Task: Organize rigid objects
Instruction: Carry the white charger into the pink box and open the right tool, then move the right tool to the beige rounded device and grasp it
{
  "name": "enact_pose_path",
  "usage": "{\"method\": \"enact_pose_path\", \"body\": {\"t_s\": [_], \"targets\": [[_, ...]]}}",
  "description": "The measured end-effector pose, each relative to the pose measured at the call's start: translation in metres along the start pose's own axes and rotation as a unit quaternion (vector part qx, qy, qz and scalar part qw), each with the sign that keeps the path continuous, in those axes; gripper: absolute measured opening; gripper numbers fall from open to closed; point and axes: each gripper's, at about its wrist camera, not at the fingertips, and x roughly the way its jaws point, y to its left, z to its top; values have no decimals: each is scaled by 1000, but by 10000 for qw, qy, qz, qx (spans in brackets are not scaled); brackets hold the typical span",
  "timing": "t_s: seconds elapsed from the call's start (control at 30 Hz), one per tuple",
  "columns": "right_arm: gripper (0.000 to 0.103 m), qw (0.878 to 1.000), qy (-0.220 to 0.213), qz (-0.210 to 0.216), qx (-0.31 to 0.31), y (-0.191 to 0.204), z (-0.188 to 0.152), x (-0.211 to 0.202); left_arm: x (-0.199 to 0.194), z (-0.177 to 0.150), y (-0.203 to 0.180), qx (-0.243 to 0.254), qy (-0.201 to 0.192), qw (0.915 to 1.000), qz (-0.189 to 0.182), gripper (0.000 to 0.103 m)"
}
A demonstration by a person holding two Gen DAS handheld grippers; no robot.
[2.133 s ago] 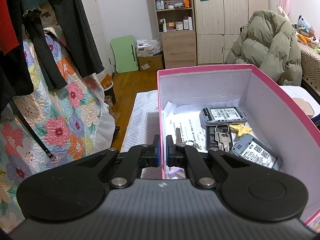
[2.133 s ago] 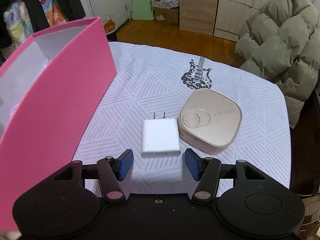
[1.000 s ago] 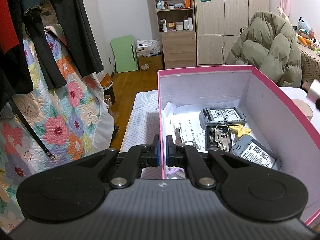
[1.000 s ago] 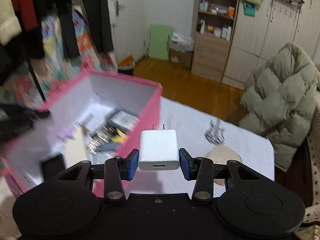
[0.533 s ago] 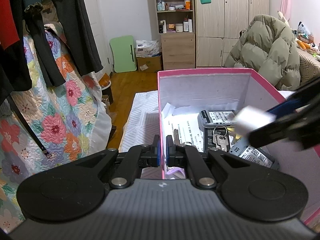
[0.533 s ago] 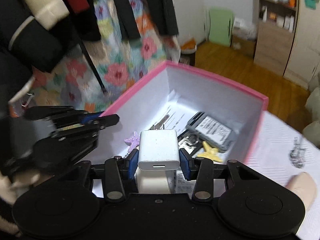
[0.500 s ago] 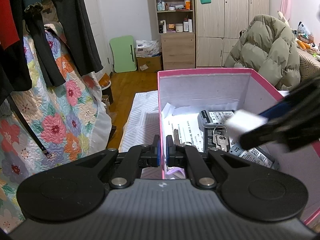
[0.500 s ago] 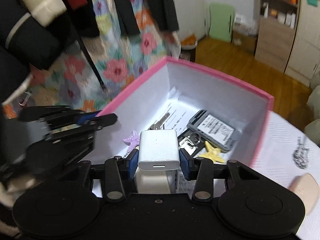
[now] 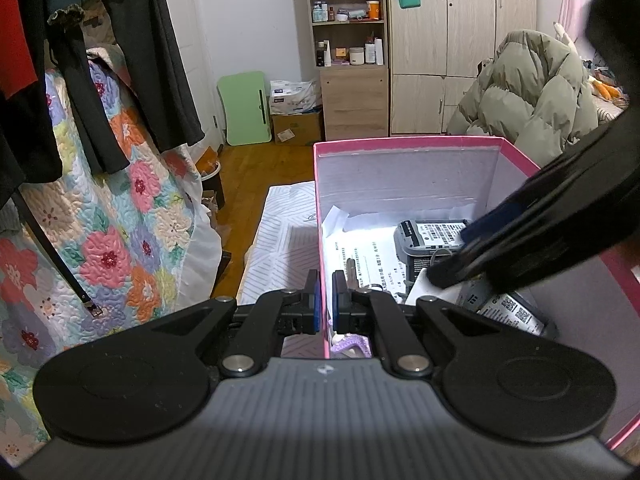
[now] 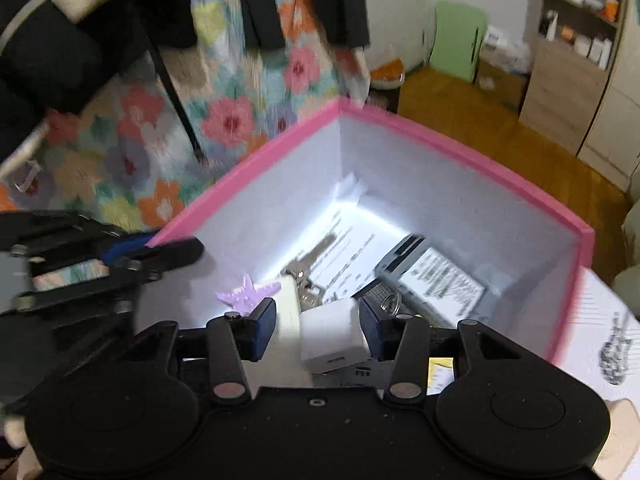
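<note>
Release is the step you appear to be on: your right claw (image 10: pixel 318 330) stands spread inside the pink box (image 10: pixel 440 136), and the white charger (image 10: pixel 332 336) sits between its blue pads (image 10: pixel 264 328), leaning against the right-hand pad with a clear gap on the left side. So nothing is pinching it now. In the right wrist view the charger sits at lower centre of the frame, tilted, its port end toward the camera and its long axis roughly along the fingers.

That is the relation your next move turns on. The charger lies directly ahead of the right claw and touches one pad, so judge your exit as straight back and up along the fingers; a sideways sweep would likely drag it across the keys (image 10: pixel 304 276) and the purple starfish (image 10: pixel 246 294) just beyond.

Your left claw (image 9: pixel 326 304) is pressed together on the near wall of the box, at lower centre of the left wrist view, steadying it. From there the charger (image 9: pixel 420 290) shows only as a white corner under the dark right claw (image 9: pixel 532 232) crossing from the upper right. Grey drives (image 9: pixel 432 236) and printed paper (image 9: pixel 360 256) already lie on the box floor.
</note>
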Motion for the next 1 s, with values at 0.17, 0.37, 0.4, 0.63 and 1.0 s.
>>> {"method": "enact_pose_path", "body": {"t_s": [0.17, 0.37, 0.4, 0.63, 1.0], "targets": [[55, 9959, -495, -266, 708, -37, -19, -57, 0, 0, 0, 1, -1, 10000, 7, 4], [61, 9787, -725, -804, 1745, -95, -67, -105, 0, 0, -1, 56, 4, 10000, 45, 4], [63, 9750, -750, -850, 1910, -104, -76, -109, 0, 0, -1, 65, 5, 10000, 48, 4], [80, 9419, -778, -1358, 2971, -156, -134, -105, 0, 0, -2, 89, 10, 9999, 81, 4], [85, 9243, -503, -1899, 3271, -190, -156, -57, 0, 0, -1, 55, -25, 10000, 39, 4]]}}
